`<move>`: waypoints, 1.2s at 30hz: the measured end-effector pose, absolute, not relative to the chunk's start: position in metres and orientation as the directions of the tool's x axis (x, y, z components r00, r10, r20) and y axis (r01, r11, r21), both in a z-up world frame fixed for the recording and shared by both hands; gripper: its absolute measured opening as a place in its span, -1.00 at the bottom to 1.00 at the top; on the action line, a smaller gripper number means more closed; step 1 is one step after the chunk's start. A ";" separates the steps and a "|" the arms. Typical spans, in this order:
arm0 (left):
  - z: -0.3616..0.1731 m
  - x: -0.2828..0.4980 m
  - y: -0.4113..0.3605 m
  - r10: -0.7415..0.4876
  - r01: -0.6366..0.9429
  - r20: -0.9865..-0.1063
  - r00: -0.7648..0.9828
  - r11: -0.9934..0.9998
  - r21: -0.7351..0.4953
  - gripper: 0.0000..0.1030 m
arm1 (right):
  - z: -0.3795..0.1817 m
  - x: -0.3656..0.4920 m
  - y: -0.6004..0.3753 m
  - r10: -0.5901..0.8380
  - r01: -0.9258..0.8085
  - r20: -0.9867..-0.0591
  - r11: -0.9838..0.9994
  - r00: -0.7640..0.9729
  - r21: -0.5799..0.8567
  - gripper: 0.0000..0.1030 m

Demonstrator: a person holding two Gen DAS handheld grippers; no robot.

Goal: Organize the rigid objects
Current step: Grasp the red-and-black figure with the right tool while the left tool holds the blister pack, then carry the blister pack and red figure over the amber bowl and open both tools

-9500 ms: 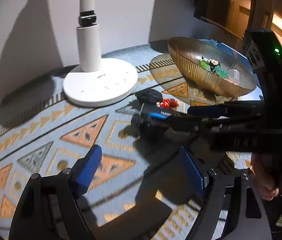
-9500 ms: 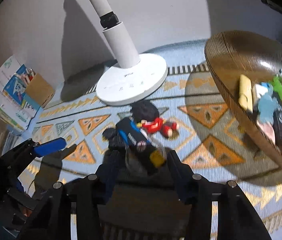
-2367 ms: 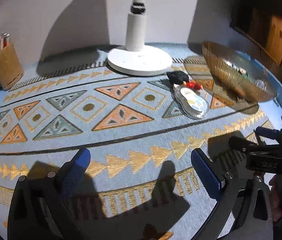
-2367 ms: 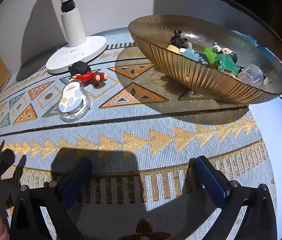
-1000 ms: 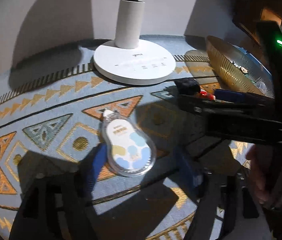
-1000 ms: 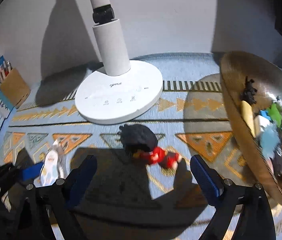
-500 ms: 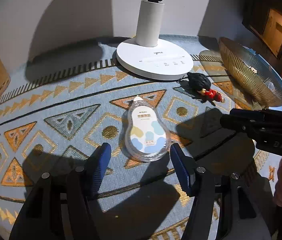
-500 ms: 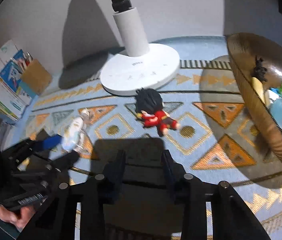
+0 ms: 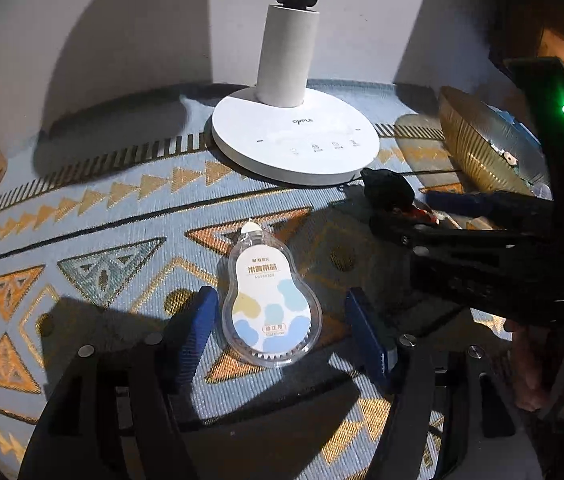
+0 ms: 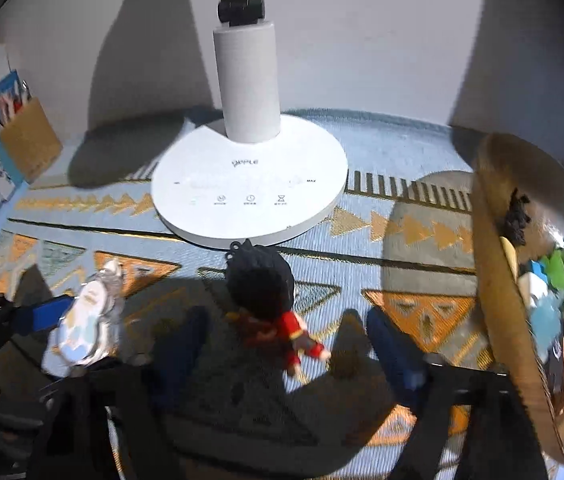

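Your left tool (image 9: 280, 330) straddles the clear, pear-shaped plastic correction-tape dispenser (image 9: 270, 306), which lies flat on the blue patterned mat (image 9: 94, 240) covering the bench. The jaws stand apart, one blue pad at each flank, and neither seems to press yet, though the left pad sits very close.

Your right tool (image 10: 282, 344) brackets the small toy figure with black hair and a red outfit (image 10: 270, 304), lying just in front of the round white lamp base (image 10: 250, 184). Its jaws have just been widening and are apart, with the figure between them and untouched.

You look to be at the grasp step for both items. Next, close each tool squarely on its piece, lift, and carry it to the ribbed golden bowl (image 10: 493, 264) already holding small toys. The dispenser's smooth, curved shell may slip, so squeeze at its widest part.
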State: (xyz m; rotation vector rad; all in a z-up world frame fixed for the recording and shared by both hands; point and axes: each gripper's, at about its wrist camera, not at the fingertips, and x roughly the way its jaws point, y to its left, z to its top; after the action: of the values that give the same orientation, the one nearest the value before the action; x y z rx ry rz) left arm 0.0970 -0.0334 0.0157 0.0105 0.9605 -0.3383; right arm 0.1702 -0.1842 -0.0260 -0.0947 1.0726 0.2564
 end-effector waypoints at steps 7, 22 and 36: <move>0.020 0.093 -0.030 -0.318 0.310 -0.785 0.532 0.936 -0.169 -0.11 | -0.021 0.161 -0.180 0.229 -0.309 -0.866 0.946 0.444 0.092 -0.27; 0.089 0.031 -0.061 -0.403 0.413 -0.672 0.621 0.897 -0.157 -0.11 | 0.040 0.072 -0.233 0.361 -0.280 -0.789 0.927 0.497 0.248 -0.38; 0.197 0.023 -0.180 -0.529 0.557 -0.438 0.727 0.827 -0.074 -0.11 | 0.168 0.057 -0.372 0.180 -0.046 -0.632 0.974 0.754 0.222 -0.38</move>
State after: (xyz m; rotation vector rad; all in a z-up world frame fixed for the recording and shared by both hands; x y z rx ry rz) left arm 0.0233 -0.1804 0.1973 0.0638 0.4626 -0.5991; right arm 0.0569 -0.3716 0.1681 0.1982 0.7075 0.1242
